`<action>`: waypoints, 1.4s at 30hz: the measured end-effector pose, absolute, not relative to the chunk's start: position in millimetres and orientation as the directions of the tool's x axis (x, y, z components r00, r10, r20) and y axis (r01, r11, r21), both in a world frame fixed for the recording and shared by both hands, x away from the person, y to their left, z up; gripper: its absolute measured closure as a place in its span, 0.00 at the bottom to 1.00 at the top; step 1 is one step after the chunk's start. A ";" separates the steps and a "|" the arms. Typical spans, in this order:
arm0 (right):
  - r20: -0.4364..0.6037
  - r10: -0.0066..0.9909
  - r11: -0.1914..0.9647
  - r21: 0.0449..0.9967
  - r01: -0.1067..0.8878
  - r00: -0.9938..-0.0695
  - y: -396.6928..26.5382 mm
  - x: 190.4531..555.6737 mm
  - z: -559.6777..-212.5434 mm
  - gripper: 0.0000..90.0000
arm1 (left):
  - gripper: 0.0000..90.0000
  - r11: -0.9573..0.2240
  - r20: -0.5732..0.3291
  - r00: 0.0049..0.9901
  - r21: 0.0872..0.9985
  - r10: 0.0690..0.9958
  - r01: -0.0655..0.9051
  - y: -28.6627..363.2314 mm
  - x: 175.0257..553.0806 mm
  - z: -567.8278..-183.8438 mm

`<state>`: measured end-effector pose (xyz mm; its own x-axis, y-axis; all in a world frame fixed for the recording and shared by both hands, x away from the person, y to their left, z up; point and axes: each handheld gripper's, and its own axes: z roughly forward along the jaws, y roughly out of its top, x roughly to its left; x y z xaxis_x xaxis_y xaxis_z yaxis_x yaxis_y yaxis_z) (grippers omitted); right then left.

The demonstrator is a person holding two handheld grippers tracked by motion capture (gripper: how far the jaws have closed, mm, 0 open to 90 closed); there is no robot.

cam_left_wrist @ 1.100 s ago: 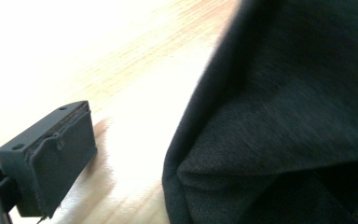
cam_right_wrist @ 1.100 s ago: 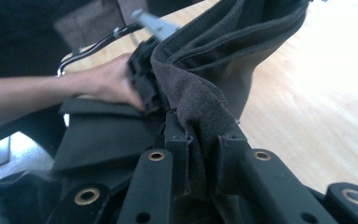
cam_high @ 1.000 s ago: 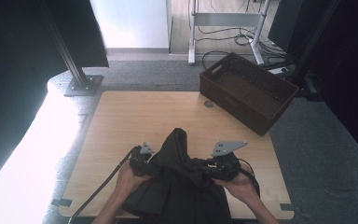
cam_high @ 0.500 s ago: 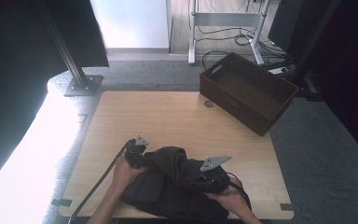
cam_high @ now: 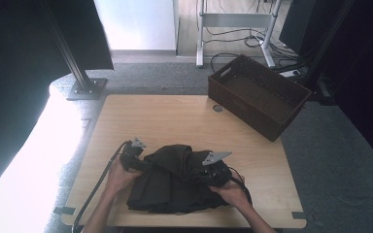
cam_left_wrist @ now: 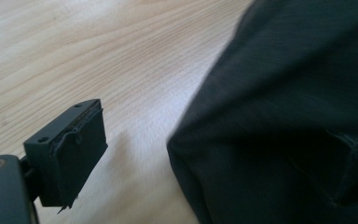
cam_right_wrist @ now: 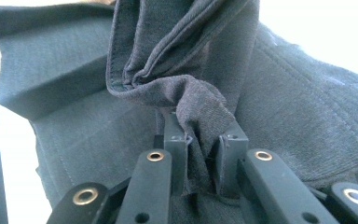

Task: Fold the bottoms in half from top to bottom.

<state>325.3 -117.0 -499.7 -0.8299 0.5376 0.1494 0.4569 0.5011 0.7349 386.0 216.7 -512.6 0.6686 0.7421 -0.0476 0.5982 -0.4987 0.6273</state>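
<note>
Since the earlier frames, the dark garment [cam_high: 175, 182] has come down from a raised peak between the two hands to a low heap on the table [cam_high: 175, 116], and both hands sit lower and closer to the near edge.

Table: light wood, garment lying on its near half, front centre, between the two forearms.

Basket [cam_high: 260, 94]: dark woven, standing at the far right corner of the table, well apart from the garment.

Garment: dark fabric, bunched and folded over itself, with a rumpled ridge running up its middle. In the left gripper view its edge [cam_left_wrist: 279, 116] covers the right side of the picture and rests on the wood.

Right gripper [cam_high: 213, 172]: at the right side of the heap, jaws clamped on a gathered fold of the cloth. The right gripper view shows the fold [cam_right_wrist: 200, 121] pinched between the two pads and rising above them.

Left gripper [cam_high: 133, 158]: at the left edge of the heap. Its jaws stand wide and have just been closing slightly. One pad [cam_left_wrist: 70, 149] is over bare wood, clear of the fabric; the opposite pad lies behind the cloth edge. No pinch on the fabric is visible, so this gripper is released.
</note>
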 end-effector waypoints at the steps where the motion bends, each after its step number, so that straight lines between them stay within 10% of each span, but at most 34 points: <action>1: 0.154 0.536 0.497 0.737 0.458 -0.830 -117.8 324.4 -499.2 0.84 | 0.09 -0.500 -0.048 0.673 0.631 0.738 0.593 219.7 382.4 -508.1; 26: 0.146 0.632 0.427 0.755 0.498 -0.761 -196.2 286.9 -475.0 0.50 | 0.12 -0.499 -0.094 0.743 0.684 0.662 0.531 166.1 443.4 -437.4; 42: 0.094 0.679 0.375 0.808 0.454 -0.728 -150.7 329.9 -467.2 0.31 | 0.16 -0.676 -0.027 0.879 0.628 0.476 0.385 147.5 357.6 -453.4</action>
